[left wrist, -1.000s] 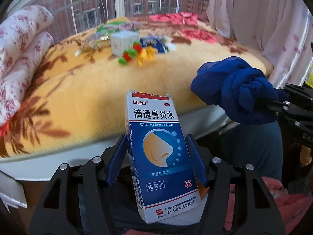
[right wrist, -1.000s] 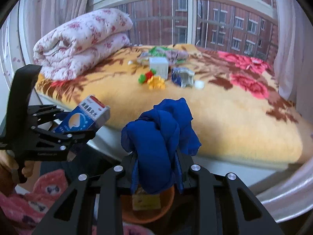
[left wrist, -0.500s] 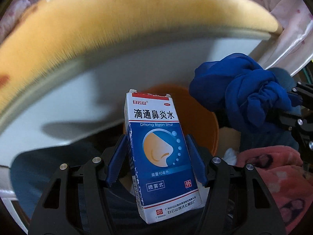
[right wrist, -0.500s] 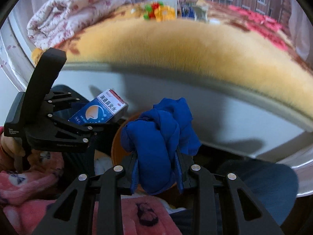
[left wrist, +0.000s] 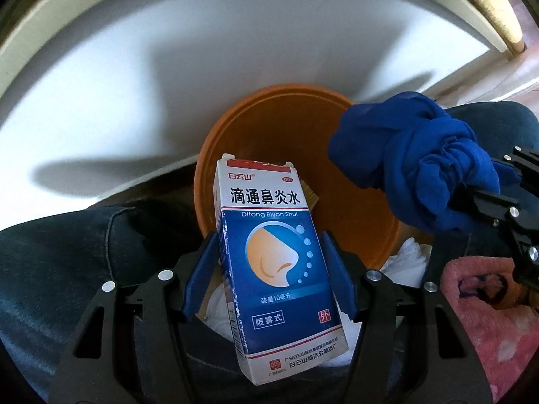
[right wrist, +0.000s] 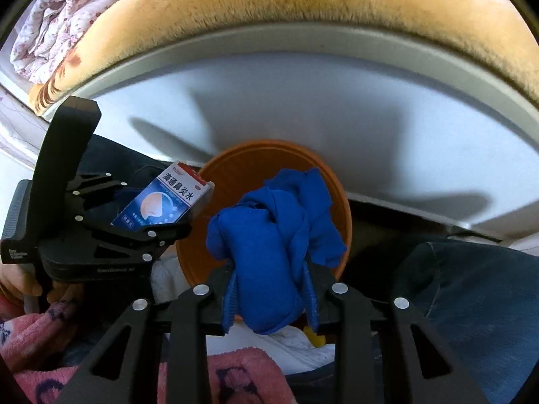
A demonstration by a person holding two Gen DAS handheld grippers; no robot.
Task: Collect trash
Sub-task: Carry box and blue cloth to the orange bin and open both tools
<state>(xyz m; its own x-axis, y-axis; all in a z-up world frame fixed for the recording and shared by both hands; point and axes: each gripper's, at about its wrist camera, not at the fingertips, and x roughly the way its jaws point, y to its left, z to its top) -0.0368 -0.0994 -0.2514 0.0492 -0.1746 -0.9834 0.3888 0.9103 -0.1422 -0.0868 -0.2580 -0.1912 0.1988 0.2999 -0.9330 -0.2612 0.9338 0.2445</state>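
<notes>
box and cloth over orange bin

A home bedroom: a bed with a fleecy yellow blanket and a rolled floral quilt.

Bin largely covered

The orange bin is partly hidden by the blue cloth and box; its contents cannot be told, and the box's small print is unreadable.
</notes>
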